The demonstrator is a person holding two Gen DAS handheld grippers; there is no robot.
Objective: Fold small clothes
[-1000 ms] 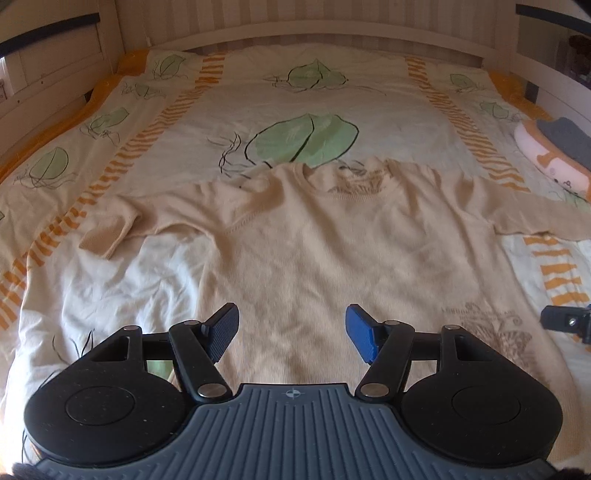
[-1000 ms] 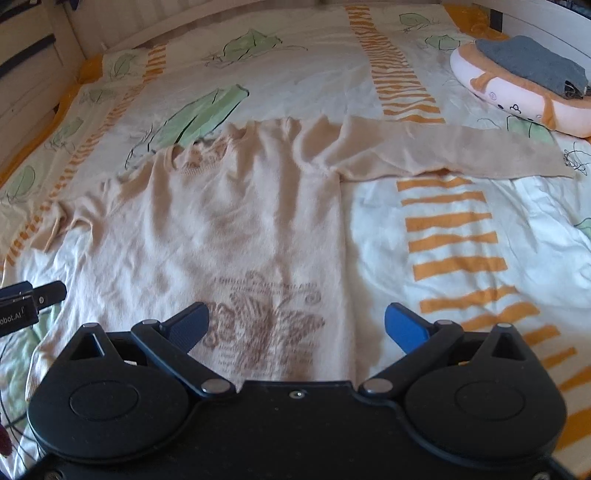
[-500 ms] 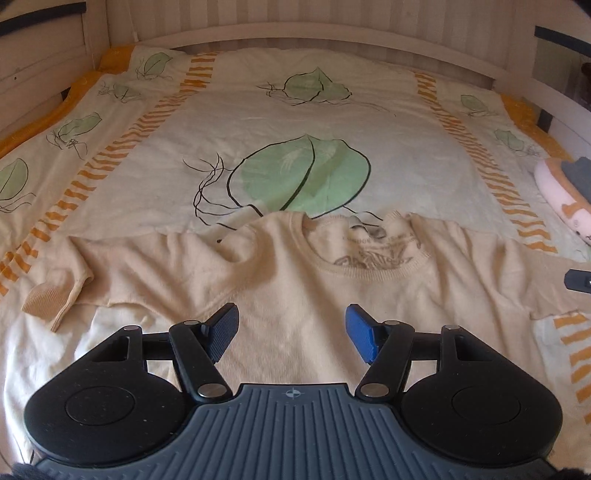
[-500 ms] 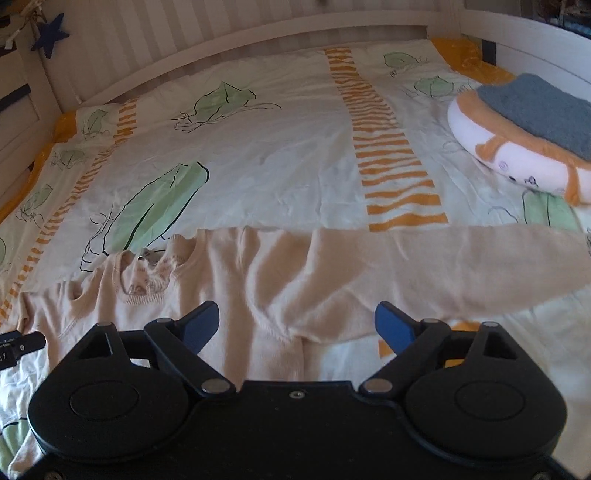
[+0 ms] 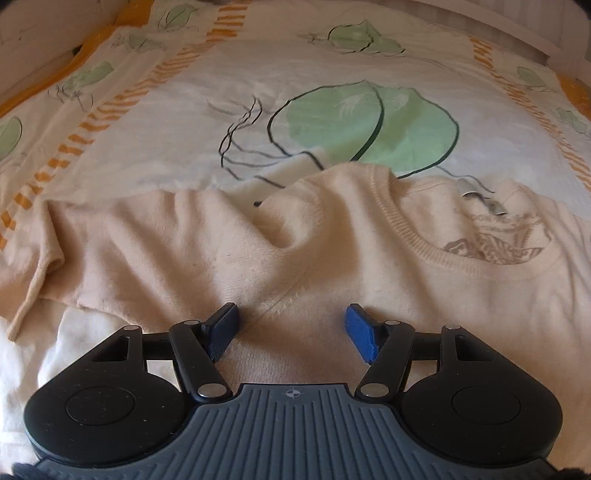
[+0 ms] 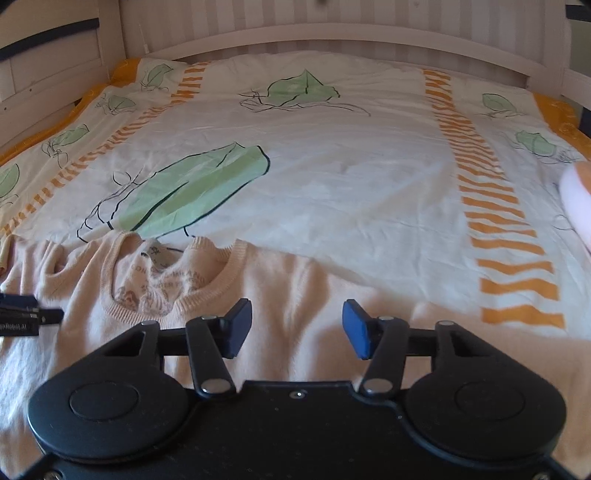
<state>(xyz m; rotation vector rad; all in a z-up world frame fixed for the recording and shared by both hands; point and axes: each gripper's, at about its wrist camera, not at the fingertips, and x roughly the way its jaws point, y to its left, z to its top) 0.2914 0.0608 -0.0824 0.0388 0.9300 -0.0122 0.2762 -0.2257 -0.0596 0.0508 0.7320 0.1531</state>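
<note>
Covering nearly everything we see is a white quilted bedspread printed with green leaves and orange striped bands [image 6: 351, 173], spread over a bed with a pale wooden slatted headboard [image 6: 332, 33] at twelve o'clock in the right wrist view. Lying flat across the near half of that bedspread is the task's garment, a cream knitted long-sleeved sweater with a ribbed round neck [image 5: 332, 266], front side up. In our left wrist view its neckline sits at two o'clock and one sleeve runs out toward nine o'clock, its cuff end folded back. In our right wrist view the neckline lies at nine o'clock and the other sleeve stretches toward three o'clock. A brown printed motif [image 6: 155, 291] shows inside the neck opening. At three o'clock, on the edge of the right wrist view, a blurred white and orange cushion [image 6: 576, 199] rests on the bedspread.

Our left gripper [image 5: 291, 326] hovers over the sweater's shoulder, its blue-padded jaws apart with nothing clamped. Our right gripper [image 6: 297, 325] has just been closing; its jaws stand apart above the opposite shoulder, with only flat knit beneath them.
</note>
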